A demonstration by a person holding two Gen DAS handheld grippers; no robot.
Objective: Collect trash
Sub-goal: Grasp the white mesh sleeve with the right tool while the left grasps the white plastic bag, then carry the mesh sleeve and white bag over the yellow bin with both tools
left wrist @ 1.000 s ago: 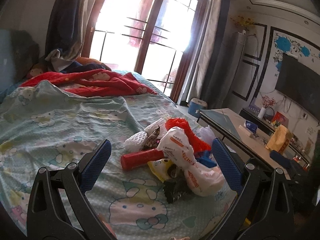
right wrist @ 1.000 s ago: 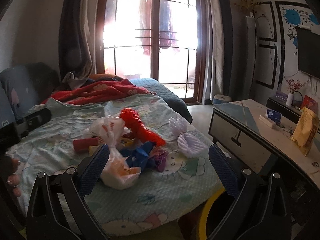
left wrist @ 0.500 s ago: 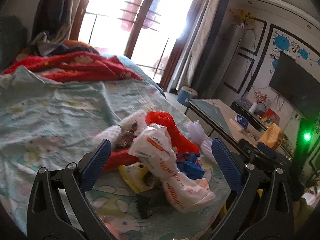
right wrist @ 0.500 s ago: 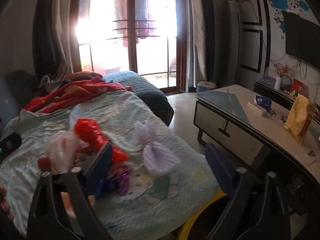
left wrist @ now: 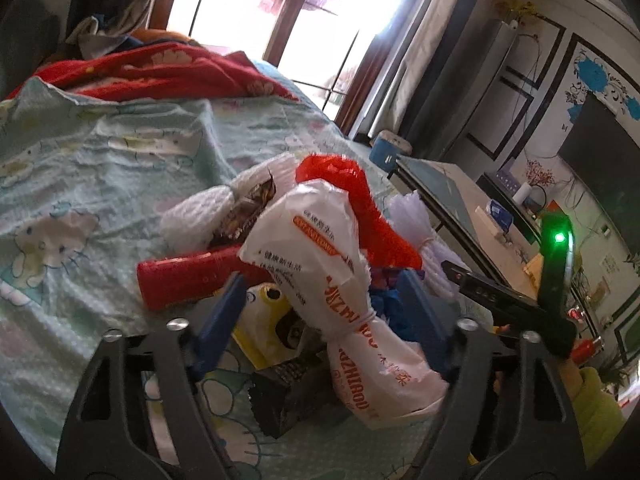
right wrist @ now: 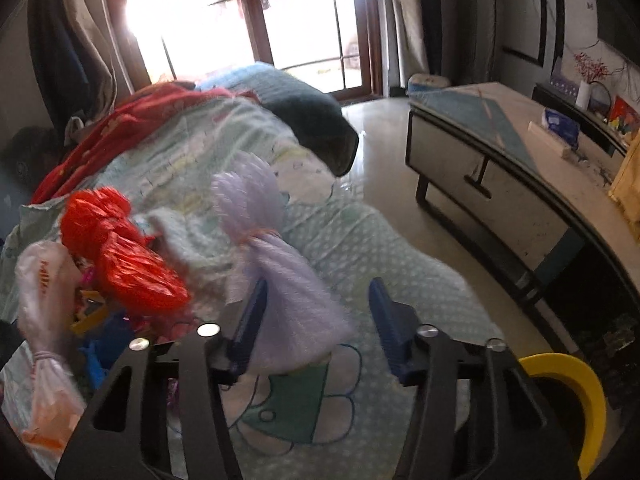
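The bed (left wrist: 120,168) fills most of the room, under a pale green cartoon sheet, with a red blanket (left wrist: 160,68) bunched near the bright window (left wrist: 320,12). Beside the bed stands a low table (right wrist: 500,152) with a glass top, and a yellow bin (right wrist: 576,392) sits on the floor by the bed's near corner.

The trash lies heaped on the sheet near that corner. Biggest is a white bag (left wrist: 352,308) with orange print, tied at its middle. Behind it leans a red bag (left wrist: 360,208), a white foam net (left wrist: 200,216) with a dark wrapper tucked in it, and a red tube (left wrist: 188,276) lying flat. A yellow wrapper (left wrist: 260,320) and a black packet (left wrist: 280,396) are half buried under the white bag, with blue scraps (left wrist: 384,300) behind. Off to one side sits a lilac net bag (right wrist: 280,280), tied at its neck.

The left gripper (left wrist: 320,320) is closing around the white bag, which sits between its blue pads but is not yet squeezed; the red tube and yellow wrapper crowd its left pad. The right gripper (right wrist: 316,320) is closing too, with the lilac bag's lower half between its pads; motion blur hides whether the pads touch it.
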